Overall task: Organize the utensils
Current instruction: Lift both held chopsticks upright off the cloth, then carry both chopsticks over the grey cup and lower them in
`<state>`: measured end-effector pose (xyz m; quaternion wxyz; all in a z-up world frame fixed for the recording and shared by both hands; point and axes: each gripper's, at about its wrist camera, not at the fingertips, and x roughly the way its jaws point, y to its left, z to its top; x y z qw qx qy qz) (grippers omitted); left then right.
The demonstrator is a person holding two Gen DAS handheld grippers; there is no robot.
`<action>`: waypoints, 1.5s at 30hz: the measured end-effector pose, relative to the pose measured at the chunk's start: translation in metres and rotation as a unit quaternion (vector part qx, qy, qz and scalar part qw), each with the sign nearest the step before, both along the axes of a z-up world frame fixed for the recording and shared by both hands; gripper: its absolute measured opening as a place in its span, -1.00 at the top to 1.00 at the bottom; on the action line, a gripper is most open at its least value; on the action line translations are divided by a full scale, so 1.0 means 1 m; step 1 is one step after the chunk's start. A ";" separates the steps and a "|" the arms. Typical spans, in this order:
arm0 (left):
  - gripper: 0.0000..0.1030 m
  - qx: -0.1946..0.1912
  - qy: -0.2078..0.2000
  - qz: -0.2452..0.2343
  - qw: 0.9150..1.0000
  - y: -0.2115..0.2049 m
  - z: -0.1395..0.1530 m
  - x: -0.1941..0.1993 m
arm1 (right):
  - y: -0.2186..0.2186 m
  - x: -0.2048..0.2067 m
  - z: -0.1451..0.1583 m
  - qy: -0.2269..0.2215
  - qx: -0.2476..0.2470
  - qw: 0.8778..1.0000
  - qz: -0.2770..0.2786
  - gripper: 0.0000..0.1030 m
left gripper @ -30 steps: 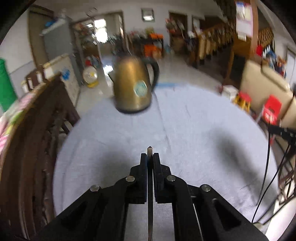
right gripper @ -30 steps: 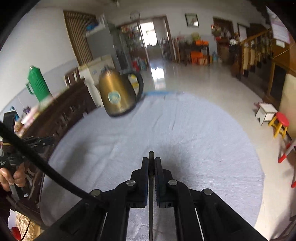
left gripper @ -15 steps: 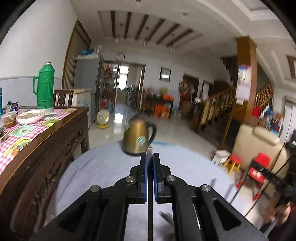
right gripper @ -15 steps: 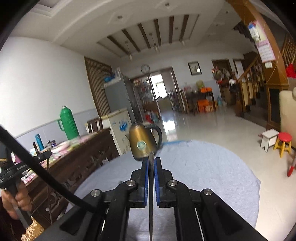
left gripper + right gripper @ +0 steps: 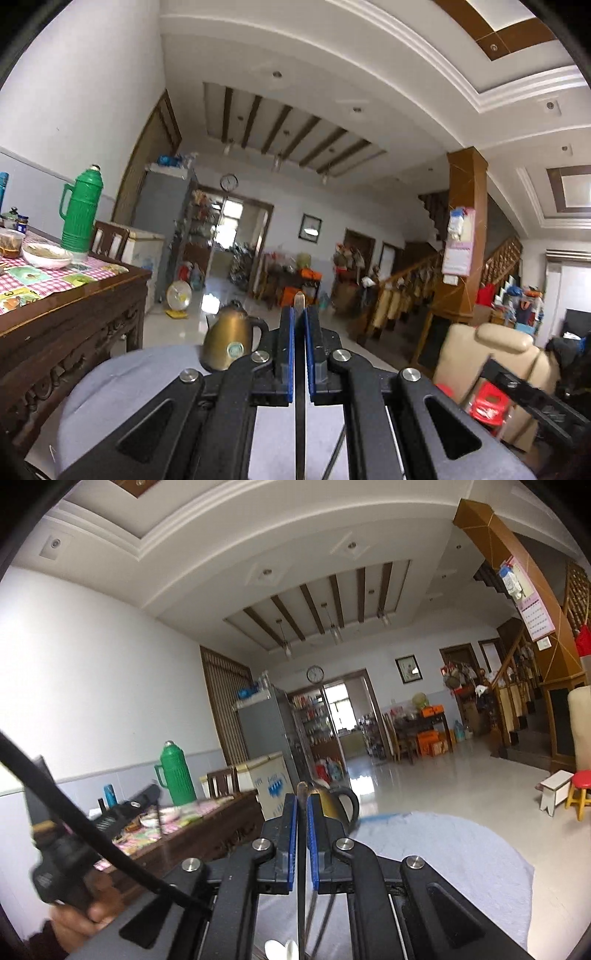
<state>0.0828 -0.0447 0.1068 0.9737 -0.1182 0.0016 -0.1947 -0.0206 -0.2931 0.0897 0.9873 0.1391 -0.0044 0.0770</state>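
Observation:
My left gripper is shut on a thin flat metal utensil handle that sticks out past the fingertips. My right gripper is shut on a similar thin dark utensil handle. Both point up and out over the round table with the grey cloth, which also shows in the right wrist view. A white spoon-like piece shows at the bottom edge of the right wrist view. The utensils' working ends are hidden.
A brass kettle stands at the table's far edge; it also shows behind the right gripper. A carved wooden side table with a green thermos and bowl stands on the left. A beige armchair and red stool are on the right.
Both grippers have tilted upward from looking down at the table to looking across the room and ceiling. Both stay shut on their utensils.

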 end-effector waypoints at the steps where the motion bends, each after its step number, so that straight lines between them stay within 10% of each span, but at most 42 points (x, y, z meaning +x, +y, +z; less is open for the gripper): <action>1: 0.89 -0.001 -0.004 0.005 1.000 -0.003 -0.003 0.001 | 0.003 -0.001 -0.001 -0.005 0.002 1.000 0.003 0.88; 25: 0.89 0.039 0.052 0.029 0.997 -0.045 -0.089 0.026 | 0.008 0.024 -0.054 0.070 0.019 0.997 0.030 0.88; 45: 0.88 0.101 0.108 0.022 0.989 -0.047 -0.096 -0.004 | 0.013 0.041 -0.086 0.158 0.028 0.986 0.054 0.87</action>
